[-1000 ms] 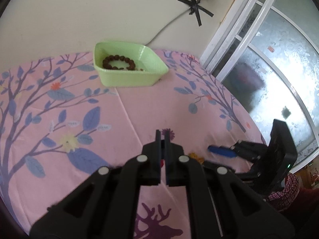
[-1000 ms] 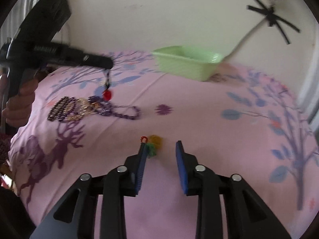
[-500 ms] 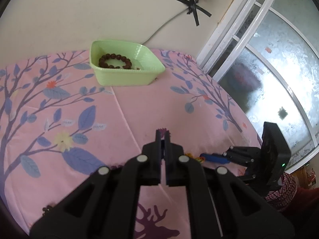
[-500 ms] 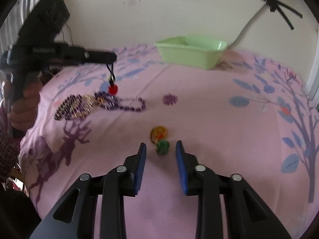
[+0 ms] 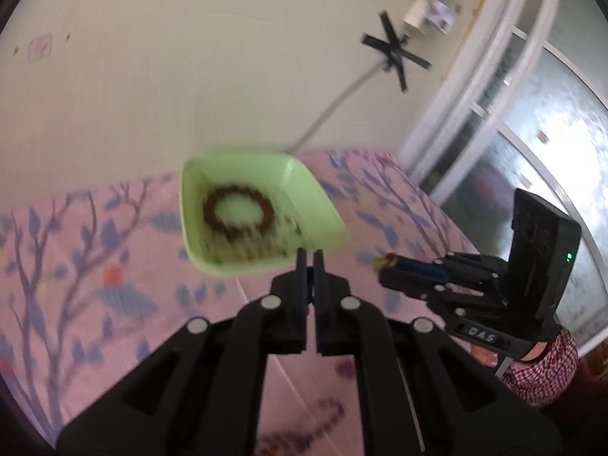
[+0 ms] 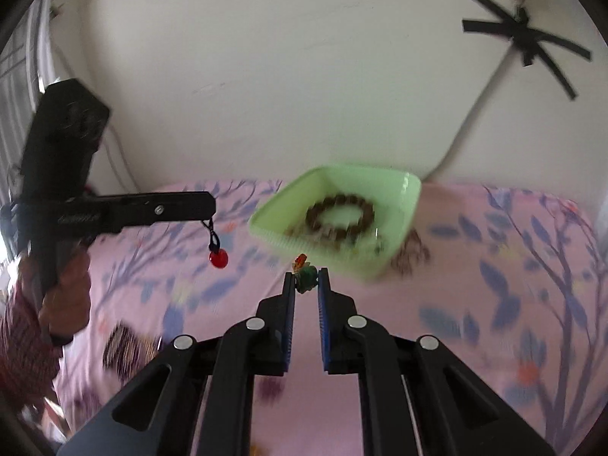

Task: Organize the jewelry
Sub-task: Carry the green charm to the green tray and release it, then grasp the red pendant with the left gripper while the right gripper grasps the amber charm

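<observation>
Two grippers hang above our pink tree-print cloth (image 6: 475, 304), both short of the green tray (image 6: 395, 190) by the wall. A brown bead bracelet (image 6: 342, 216) lies inside the tray. We hold our left gripper (image 5: 310, 262) pressed together on a black cord, from which a red bead pendant (image 6: 219, 259) dangles. Our right gripper (image 6: 306, 279) pinches a small green and orange charm (image 6: 306, 271) at its tips. More beaded strands (image 6: 125, 345) lie on the cloth, blurred.

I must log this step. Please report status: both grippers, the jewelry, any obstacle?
Left gripper shut on red pendant. Right gripper shut on green charm. Tray holds brown bracelet. Path to tray looks clear.
</observation>
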Action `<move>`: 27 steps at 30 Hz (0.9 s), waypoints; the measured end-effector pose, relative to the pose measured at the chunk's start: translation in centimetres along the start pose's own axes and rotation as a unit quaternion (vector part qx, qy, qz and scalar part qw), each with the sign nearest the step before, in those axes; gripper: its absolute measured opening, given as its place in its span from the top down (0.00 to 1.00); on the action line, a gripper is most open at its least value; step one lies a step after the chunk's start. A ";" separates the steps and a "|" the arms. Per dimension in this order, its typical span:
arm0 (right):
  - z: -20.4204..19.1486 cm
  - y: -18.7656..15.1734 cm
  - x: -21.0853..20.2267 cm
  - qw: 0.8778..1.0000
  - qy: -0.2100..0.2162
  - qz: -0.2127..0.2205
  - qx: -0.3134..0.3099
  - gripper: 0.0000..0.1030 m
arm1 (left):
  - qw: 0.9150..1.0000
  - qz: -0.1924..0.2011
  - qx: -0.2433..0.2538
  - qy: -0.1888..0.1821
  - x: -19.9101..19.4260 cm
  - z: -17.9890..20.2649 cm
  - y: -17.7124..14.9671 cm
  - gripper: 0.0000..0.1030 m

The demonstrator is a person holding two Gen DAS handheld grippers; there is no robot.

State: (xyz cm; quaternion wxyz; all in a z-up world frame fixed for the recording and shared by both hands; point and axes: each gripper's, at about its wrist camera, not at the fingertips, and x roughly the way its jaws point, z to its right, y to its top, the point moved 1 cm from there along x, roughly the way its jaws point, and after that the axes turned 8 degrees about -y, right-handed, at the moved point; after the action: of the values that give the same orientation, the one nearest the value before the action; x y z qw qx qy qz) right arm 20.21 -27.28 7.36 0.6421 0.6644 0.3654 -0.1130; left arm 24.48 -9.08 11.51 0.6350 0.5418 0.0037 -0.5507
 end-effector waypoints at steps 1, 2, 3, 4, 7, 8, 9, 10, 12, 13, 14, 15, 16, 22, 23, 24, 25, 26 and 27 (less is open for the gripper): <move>0.4 1.0 1.0 1.000 0.000 -0.003 0.005 1.00 | 1.000 0.001 -0.001 0.004 0.4 -0.3 0.8 0.97; 0.6 1.9 1.8 1.000 0.000 -0.006 0.008 1.00 | 1.000 0.001 -0.003 0.011 0.9 -0.7 1.7 0.97; 1.0 2.8 3.0 1.000 0.002 -0.012 0.011 1.00 | 1.000 0.001 -0.007 0.020 1.7 -1.3 2.7 0.97; 1.3 3.3 3.9 1.000 -0.001 -0.015 0.014 1.00 | 1.000 0.001 -0.010 0.024 2.3 -1.7 3.3 0.97; 1.9 3.7 6.0 0.999 -0.004 -0.028 0.024 0.97 | 0.999 -0.016 -0.022 0.041 4.8 -2.9 4.2 0.91; 2.2 3.7 6.6 0.999 -0.009 -0.036 0.025 0.91 | 0.998 -0.032 -0.026 0.050 5.8 -3.3 4.2 0.89; 2.4 3.3 7.0 0.999 -0.017 -0.042 0.030 0.90 | 0.996 -0.051 -0.029 0.063 6.8 -3.7 3.9 0.89; 2.4 3.0 7.0 0.998 -0.015 -0.044 0.034 0.90 | 0.996 -0.059 -0.029 0.066 7.2 -3.9 3.4 0.89; 2.4 2.2 6.1 0.998 -0.009 -0.035 0.042 0.90 | 0.995 -0.064 -0.030 0.069 7.0 -4.0 2.6 0.89; 2.4 1.9 5.6 0.999 -0.007 -0.029 0.044 0.90 | 0.995 -0.061 -0.031 0.069 6.3 -3.9 2.2 0.89; 2.2 1.4 4.6 0.999 -0.003 -0.017 0.044 0.90 | 0.996 -0.056 -0.032 0.068 5.6 -3.7 1.8 0.89; 1.9 0.8 3.6 0.999 0.001 -0.008 0.042 0.90 | 0.996 -0.048 -0.030 0.064 4.3 -3.5 1.1 0.89; 1.5 0.1 2.8 0.999 0.003 -0.003 0.040 0.90 | 0.997 -0.043 -0.026 0.062 3.2 -3.2 0.4 0.89; -0.3 -5.4 -0.2 0.998 0.030 -0.025 0.049 0.90 | 0.998 -0.031 -0.021 0.059 -2.8 -2.4 -5.6 0.89; -0.5 -6.0 -0.3 0.998 0.033 -0.028 0.051 0.90 | 0.998 -0.031 -0.025 0.058 -3.6 -2.4 -6.7 0.89; -0.8 -7.1 -0.9 0.998 0.037 -0.029 0.052 0.90 | 0.998 -0.033 -0.029 0.054 -4.6 -2.3 -8.3 0.89; -1.1 -8.0 -1.5 0.998 0.037 -0.030 0.051 0.90 | 0.998 -0.034 -0.030 0.052 -5.1 -2.3 -9.2 0.89; -1.5 -8.7 -1.8 0.998 0.037 -0.030 0.048 0.90 | 0.998 -0.035 -0.031 0.050 -5.6 -2.2 -10.4 0.89; -2.0 -9.5 -2.4 0.998 0.034 -0.030 0.042 0.90 | 0.998 -0.038 -0.025 0.049 -6.0 -1.7 -11.8 0.89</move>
State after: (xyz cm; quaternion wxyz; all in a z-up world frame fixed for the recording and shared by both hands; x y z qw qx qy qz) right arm 11.90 -27.13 1.77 0.5972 0.6826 0.4022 -0.1247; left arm 14.88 -1.44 6.33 0.6262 0.5513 0.0693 -0.5470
